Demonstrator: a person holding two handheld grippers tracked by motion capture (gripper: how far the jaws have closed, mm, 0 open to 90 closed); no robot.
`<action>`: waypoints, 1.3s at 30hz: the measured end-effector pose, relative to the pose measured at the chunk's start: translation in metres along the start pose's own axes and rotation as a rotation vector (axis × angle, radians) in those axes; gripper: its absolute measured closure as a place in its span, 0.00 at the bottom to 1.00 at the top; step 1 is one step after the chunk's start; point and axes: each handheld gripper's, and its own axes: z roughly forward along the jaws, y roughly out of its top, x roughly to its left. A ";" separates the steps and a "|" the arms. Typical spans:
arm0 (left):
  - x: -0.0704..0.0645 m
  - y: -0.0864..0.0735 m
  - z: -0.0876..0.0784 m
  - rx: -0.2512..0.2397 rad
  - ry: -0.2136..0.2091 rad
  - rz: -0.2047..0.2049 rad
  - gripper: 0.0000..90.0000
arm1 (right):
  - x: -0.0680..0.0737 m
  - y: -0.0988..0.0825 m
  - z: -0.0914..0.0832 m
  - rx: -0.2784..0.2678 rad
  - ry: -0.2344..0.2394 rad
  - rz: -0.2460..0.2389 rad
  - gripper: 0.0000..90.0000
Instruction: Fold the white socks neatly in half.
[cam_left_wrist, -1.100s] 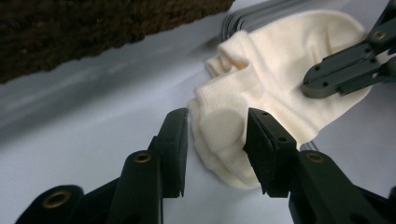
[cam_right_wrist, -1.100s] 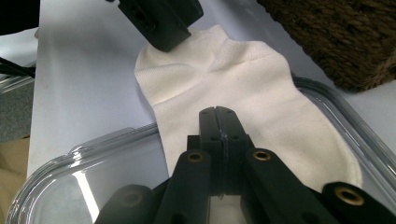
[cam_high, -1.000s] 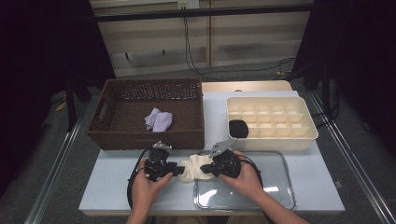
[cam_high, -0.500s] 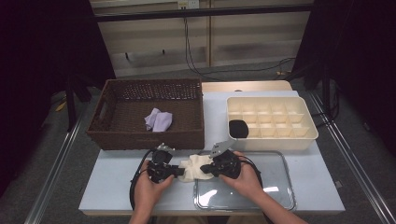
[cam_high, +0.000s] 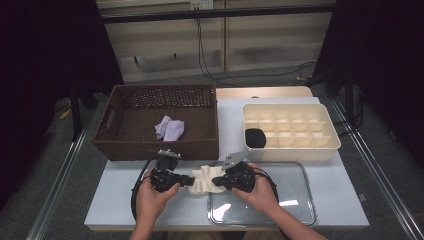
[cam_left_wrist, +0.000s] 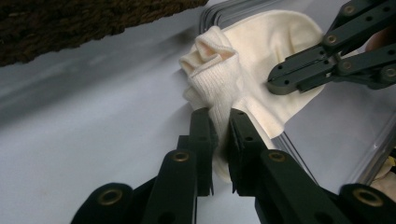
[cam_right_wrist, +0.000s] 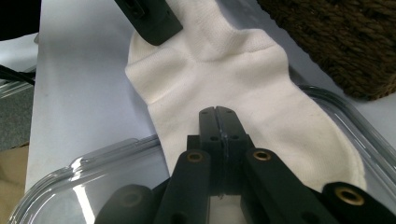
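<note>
A cream sock (cam_high: 204, 179) lies between my two grippers, partly on the white table and partly over the rim of a clear tray (cam_high: 295, 212). My left gripper (cam_high: 189, 180) comes in from the left. Its jaws have just been closing and now pinch the ribbed cuff (cam_left_wrist: 212, 81), which bunches up in front of them. From the right, my right gripper (cam_high: 216, 181) is shut on the flat foot part of the sock (cam_right_wrist: 224, 70). In the left gripper view the right gripper (cam_left_wrist: 275, 84) lies across the sock's far side.
A dark wicker basket (cam_high: 157, 150) stands just behind the grippers with a lavender cloth (cam_high: 169, 128) inside. A cream compartment box (cam_high: 332, 145) sits at the back right with a black item (cam_high: 255, 137) in one cell. Cables trail by the left hand.
The left gripper's jaws have narrowed onto the sock's cuff. Both hands and the sock stay almost where they were.
</note>
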 end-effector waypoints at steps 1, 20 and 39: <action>-0.001 0.000 0.000 -0.008 0.001 -0.007 0.90 | 0.000 0.000 0.001 -0.001 0.002 -0.003 1.00; 0.004 0.005 -0.015 -0.020 -0.027 -0.003 0.88 | 0.010 0.015 0.022 0.002 0.024 0.001 1.00; 0.010 0.003 -0.012 0.020 0.016 0.009 0.84 | 0.010 0.025 0.028 -0.011 0.008 -0.010 0.98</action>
